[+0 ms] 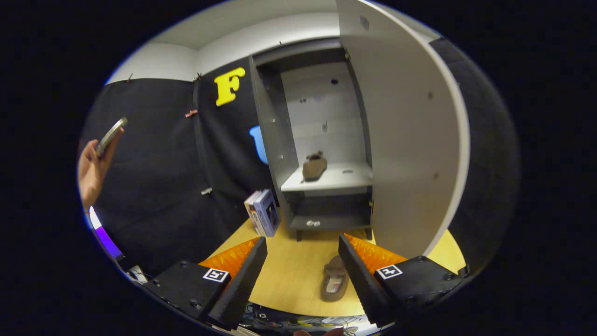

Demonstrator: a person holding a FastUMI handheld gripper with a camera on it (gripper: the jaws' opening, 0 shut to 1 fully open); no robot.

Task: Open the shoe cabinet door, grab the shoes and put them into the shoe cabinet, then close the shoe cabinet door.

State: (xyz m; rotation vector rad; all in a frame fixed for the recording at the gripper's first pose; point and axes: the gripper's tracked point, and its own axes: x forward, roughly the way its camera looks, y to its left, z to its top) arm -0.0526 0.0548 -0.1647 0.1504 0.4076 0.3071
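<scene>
Step in hand: judged from the layout, one shoe is already stowed and the second waits to be fetched
Cabinet: the shoe cabinet (322,140) stands at the far side of the wooden table (289,275), its door (401,140) swung wide open on the right
Stowed shoe: a brown shoe (314,167) sits on the pale middle shelf (345,179), towards its left
Shoe to fetch: the second shoe (335,279) lies on the table, near, in front of the cabinet's foot
Gripper: the gripper (303,275) has its fingers spread wide apart, holding nothing
Key relation: the shoe lies between the fingers but well off centre, close against the right finger (361,280) and apart from the left; its long axis runs near to far, roughly along the fingers
Next move, as I judge: shift right so the shoe centres, then close across its narrow width
Risk: the open door edge stands just right of the approach
Other things: a small box (263,212) leans by the cabinet's left foot; a person's hand (93,168) holds a phone (111,135) far left
</scene>
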